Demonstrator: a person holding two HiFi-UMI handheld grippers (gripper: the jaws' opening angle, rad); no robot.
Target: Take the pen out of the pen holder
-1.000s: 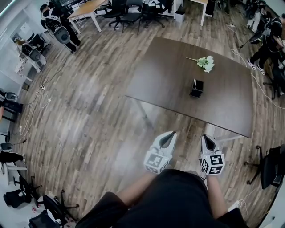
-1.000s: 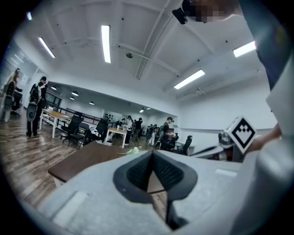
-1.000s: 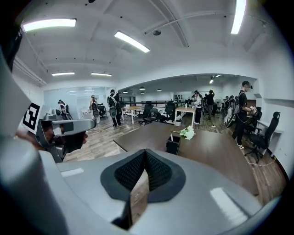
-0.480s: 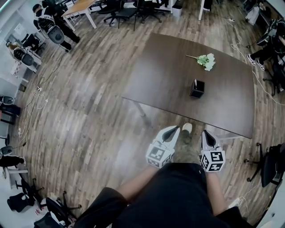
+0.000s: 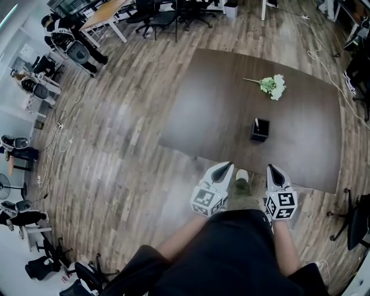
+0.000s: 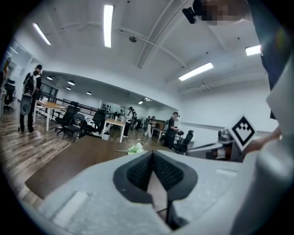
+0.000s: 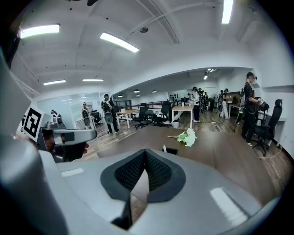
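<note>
A black square pen holder [image 5: 259, 131] stands on the dark brown table [image 5: 219, 104], with a pen [image 5: 256, 122] sticking up from it. My left gripper [image 5: 224, 167] and right gripper [image 5: 272, 169] are side by side at the table's near edge, both shut and empty, well short of the holder. In the right gripper view the shut jaws [image 7: 146, 152] point across the table, and the holder [image 7: 173, 150] with its pen [image 7: 164, 148] shows just beyond them. The left gripper view shows shut jaws [image 6: 152, 154] with the tabletop [image 6: 69, 160] ahead; the holder is hidden there.
A bunch of pale green flowers [image 5: 273, 85] lies on the table beyond the holder. Office chairs [image 5: 167, 14], other desks [image 5: 107, 13] and people [image 5: 66, 40] stand at the far side of the room. Cables [image 5: 324, 60] run over the wooden floor on the right.
The person has walked up to the table. Both grippers have moved forward together, from well back on the floor to the table's near edge, still shut.
</note>
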